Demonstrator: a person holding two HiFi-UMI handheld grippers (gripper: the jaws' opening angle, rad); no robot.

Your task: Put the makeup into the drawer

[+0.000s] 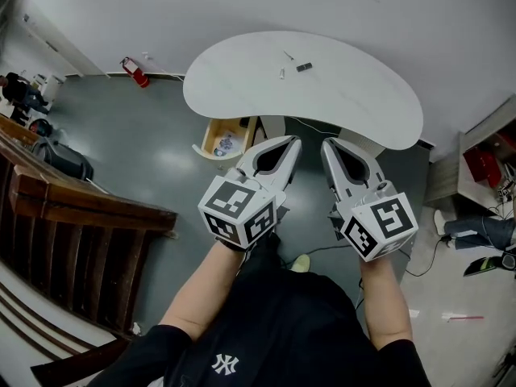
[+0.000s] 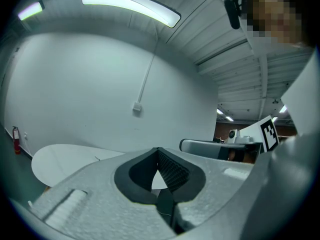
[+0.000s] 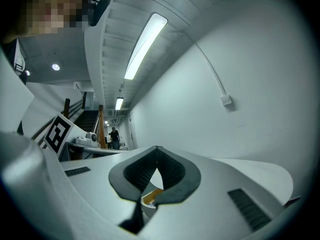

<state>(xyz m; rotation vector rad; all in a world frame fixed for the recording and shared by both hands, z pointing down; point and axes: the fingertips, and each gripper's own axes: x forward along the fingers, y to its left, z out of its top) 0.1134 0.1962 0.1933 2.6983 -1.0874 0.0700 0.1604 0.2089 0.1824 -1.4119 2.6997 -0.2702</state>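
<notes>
Left gripper [image 1: 292, 145]: jaws together, nothing between. Right gripper [image 1: 328, 147]: the same. Makeup [image 1: 304, 67], a small dark piece, lay on the white table [image 1: 363, 103], ahead of both tips, long axis roughly crosswise, neither gripper clearly nearer. Drawer [image 1: 208, 135] stood open, lower left. Shirt [image 1: 266, 337] logo read "NY".

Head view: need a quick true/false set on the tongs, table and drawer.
1. The left tongs and the right tongs are both shut and empty. True.
2. The drawer is closed. False: it stands pulled out below the table.
3. The table top is bare. False: a few small items lie on it.
4. A red fire extinguisher sits on the floor by the wall. True.
</notes>
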